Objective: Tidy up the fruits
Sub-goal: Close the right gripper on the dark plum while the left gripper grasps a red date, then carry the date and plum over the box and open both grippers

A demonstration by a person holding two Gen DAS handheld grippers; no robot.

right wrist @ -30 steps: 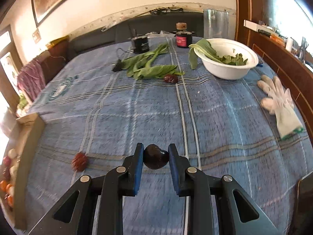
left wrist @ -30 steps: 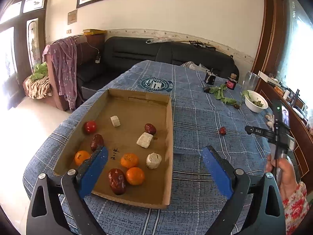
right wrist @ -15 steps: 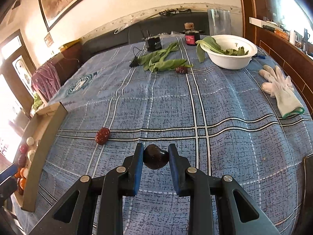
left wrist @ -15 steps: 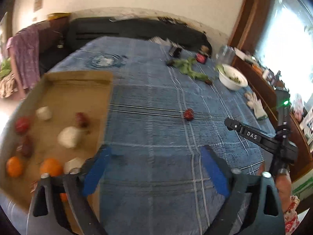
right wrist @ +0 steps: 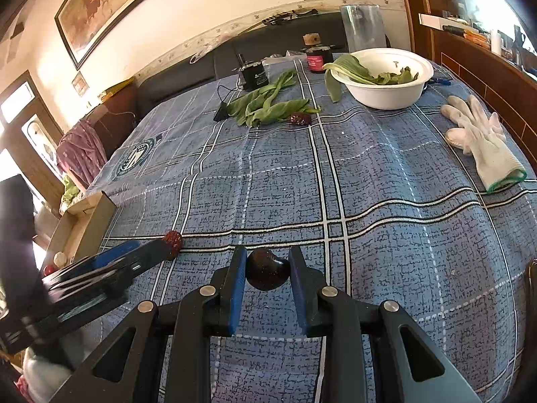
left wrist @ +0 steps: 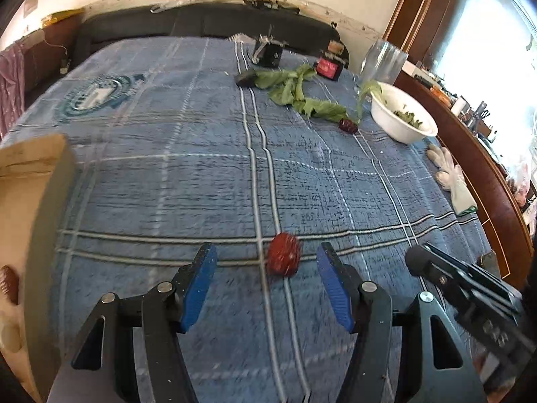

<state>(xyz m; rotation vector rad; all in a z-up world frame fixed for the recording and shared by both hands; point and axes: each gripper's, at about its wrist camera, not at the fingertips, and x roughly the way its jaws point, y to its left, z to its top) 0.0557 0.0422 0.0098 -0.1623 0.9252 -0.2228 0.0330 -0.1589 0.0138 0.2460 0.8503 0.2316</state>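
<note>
cream wall, framed painting, dark sofa, bright window

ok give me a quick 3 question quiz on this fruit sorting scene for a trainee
1. True or false: the right tool is shut on a dark fruit.
2. Multiple choice: the red date near the left tool lies
A. inside the cardboard box
B. on the blue tablecloth, between the open fingers
C. in the white bowl
3. Fill in: beside the green leaves on the cloth lies another dark red ____.

Key: 1 true; 2 B; 3 date
</note>
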